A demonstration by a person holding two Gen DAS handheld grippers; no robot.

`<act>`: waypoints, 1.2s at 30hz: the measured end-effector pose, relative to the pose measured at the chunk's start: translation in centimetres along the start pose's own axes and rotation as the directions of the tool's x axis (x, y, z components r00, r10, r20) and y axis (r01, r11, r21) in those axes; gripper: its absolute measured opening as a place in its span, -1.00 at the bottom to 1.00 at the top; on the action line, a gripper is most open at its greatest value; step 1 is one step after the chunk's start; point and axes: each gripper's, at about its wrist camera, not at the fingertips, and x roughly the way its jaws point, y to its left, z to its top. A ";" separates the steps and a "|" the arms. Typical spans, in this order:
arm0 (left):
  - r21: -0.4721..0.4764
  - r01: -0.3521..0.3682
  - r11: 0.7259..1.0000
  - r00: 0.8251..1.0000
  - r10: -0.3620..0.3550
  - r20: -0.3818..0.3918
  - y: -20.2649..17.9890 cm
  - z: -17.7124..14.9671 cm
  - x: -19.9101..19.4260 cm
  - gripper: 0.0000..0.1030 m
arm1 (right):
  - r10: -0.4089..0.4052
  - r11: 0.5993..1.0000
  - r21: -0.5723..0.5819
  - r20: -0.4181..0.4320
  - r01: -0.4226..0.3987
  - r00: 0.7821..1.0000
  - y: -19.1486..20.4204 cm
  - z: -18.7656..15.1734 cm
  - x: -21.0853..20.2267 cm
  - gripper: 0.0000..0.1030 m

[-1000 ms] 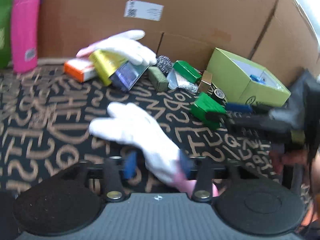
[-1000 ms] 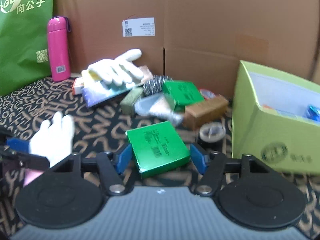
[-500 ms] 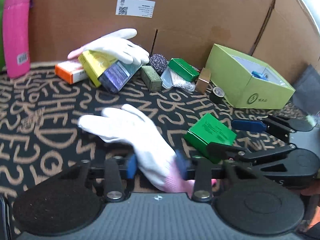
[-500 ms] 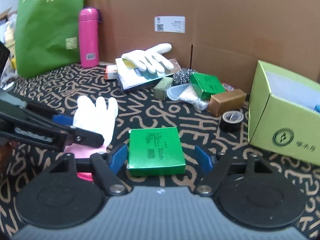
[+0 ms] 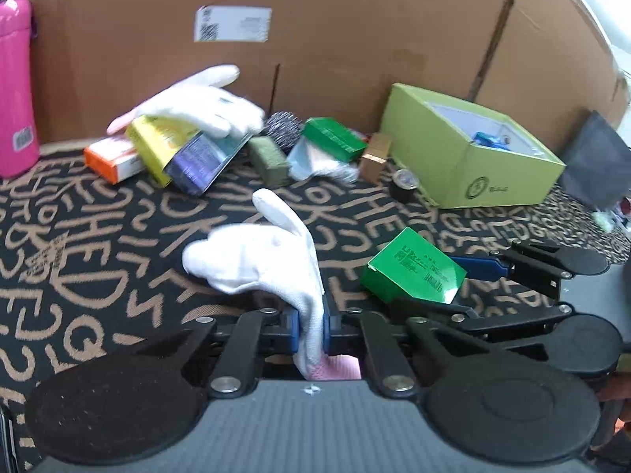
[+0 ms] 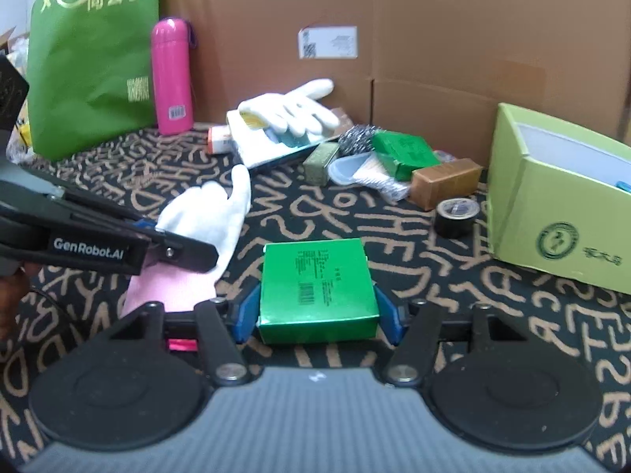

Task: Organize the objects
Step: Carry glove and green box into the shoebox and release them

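The left gripper (image 5: 310,331) is clenched on the cuff end of a white glove (image 5: 260,260); its fingers have just been closing with the fabric between them. The glove lies at frame centre on the patterned counter (image 5: 79,268). The right gripper (image 6: 317,315) has its fingers against both sides of a green box (image 6: 317,283), grasping it at lower centre of the right wrist view; these fingers too have just been closing.

Risks, as judged:
- The glove is limp and pinched along a narrow strip. A quick lift may let the fabric slip out.
- The box is gripped near its rear edge; it may pivot and tip forward when raised.
- Both grippers work close together and may collide.

View differences: the right wrist view shows a green bag (image 6: 94,55) at upper left, absent from the left view. The left wrist view looks into the open lime box (image 5: 469,149) and shows blue contents, barely visible in the right view.
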 end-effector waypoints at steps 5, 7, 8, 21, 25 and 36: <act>0.066 0.080 0.995 0.996 -0.082 0.036 -2.7 2.2 -1.1 -0.83 | -0.029 0.999 0.044 0.067 0.026 0.997 -1.7 0.3 -3.4 0.17; 0.110 0.104 0.988 0.992 -0.111 0.057 -4.3 3.7 -1.3 -0.83 | -0.055 0.997 0.058 0.104 0.049 0.993 -2.7 0.7 -4.9 0.17; 0.132 0.118 0.984 0.990 -0.128 0.065 -5.1 4.6 -1.3 -0.83 | -0.072 0.996 0.065 0.125 0.064 0.990 -3.2 1.0 -5.6 0.17; 0.320 0.200 0.926 0.961 -0.250 0.122 -15.4 18.0 5.3 -0.83 | -0.359 0.931 0.167 0.276 0.323 0.892 -12.1 6.3 -10.2 0.17; 0.351 0.194 0.916 0.972 -0.229 0.061 -16.9 19.0 10.6 -0.83 | -0.425 0.903 0.178 0.246 0.390 0.871 -15.2 7.1 -8.1 0.17; 0.393 0.154 0.907 0.988 -0.150 -0.042 -18.0 18.8 18.0 -0.82 | -0.397 0.903 0.209 0.072 0.375 0.915 -21.0 7.2 -0.3 0.17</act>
